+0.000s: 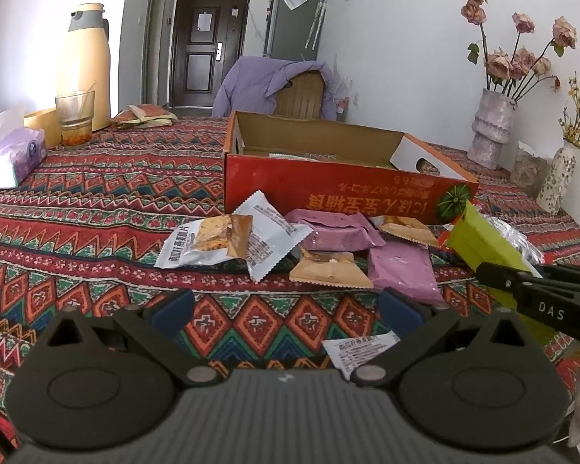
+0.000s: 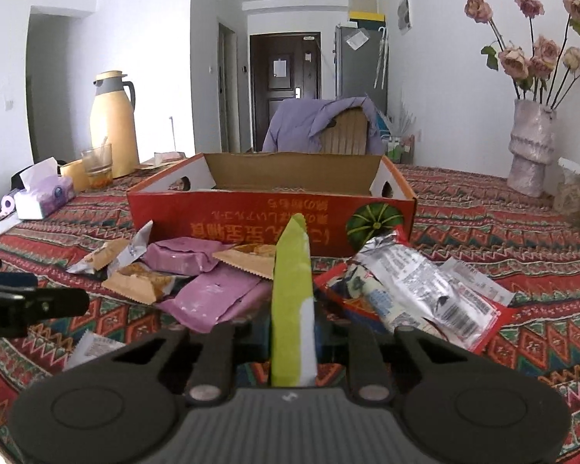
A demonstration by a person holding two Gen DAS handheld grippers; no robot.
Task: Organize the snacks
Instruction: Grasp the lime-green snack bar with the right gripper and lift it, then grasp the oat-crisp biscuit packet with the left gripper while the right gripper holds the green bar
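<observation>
**Green packet gripped, box ahead**

My right gripper [image 2: 292, 332] clamps the green packet [image 2: 290, 294] edge-up, just short of the red box [image 2: 251, 208]. My left gripper [image 1: 286, 305] gapes wide, nothing in it, pink packets [image 1: 400, 266] between it and the box.

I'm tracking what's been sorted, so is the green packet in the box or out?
Out. The green packet stands on edge, clamped in the right gripper jaws, in front of the red box, above the table.

Glossy foil snack packets [image 2: 425, 286], matt cardboard box [image 2: 251, 208], woven tablecloth [image 1: 96, 208]
</observation>
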